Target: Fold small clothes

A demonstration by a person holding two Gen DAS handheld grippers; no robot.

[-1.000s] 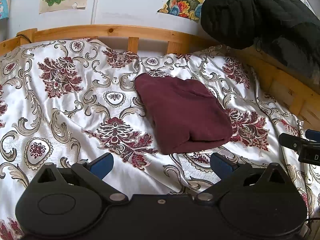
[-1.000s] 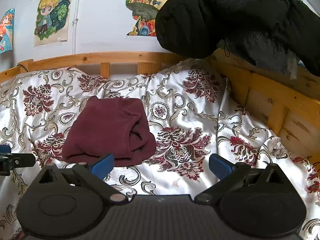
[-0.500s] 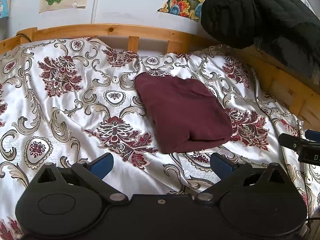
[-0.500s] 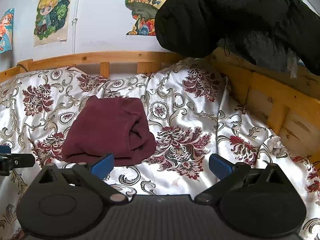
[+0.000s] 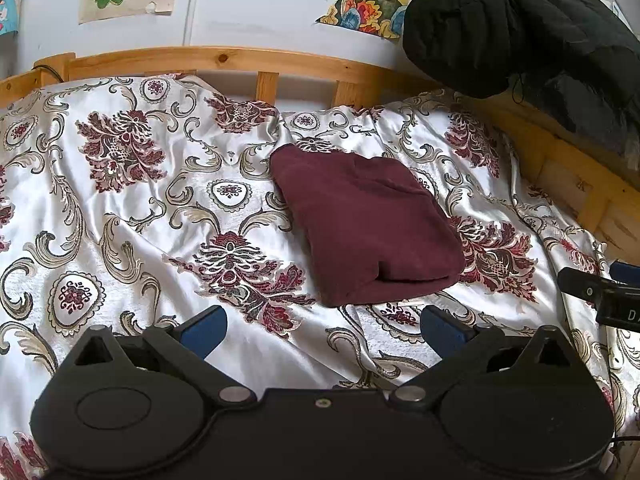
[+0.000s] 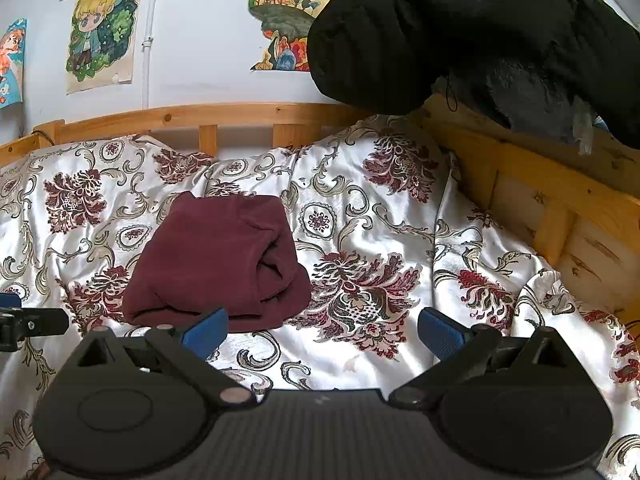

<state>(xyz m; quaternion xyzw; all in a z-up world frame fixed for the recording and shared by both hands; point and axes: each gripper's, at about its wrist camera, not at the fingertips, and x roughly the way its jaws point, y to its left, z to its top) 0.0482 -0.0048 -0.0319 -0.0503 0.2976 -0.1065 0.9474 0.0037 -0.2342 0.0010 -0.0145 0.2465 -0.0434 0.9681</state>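
A dark maroon garment [image 5: 366, 226] lies folded into a compact bundle on the patterned bedspread [image 5: 120, 208]; it also shows in the right wrist view [image 6: 218, 266]. My left gripper [image 5: 323, 328] is open and empty, hovering just in front of the bundle's near edge. My right gripper [image 6: 322, 330] is open and empty, with its left pad just in front of the bundle's near right corner. The right gripper's tip shows at the right edge of the left wrist view [image 5: 600, 296]; the left gripper's tip shows at the left edge of the right wrist view [image 6: 32, 322].
A wooden bed rail [image 5: 240, 60] runs along the back and the right side [image 6: 560, 208]. A black quilted jacket [image 6: 460, 28] hangs over the right corner. Posters [image 6: 100, 32] hang on the white wall. The bedspread is wrinkled.
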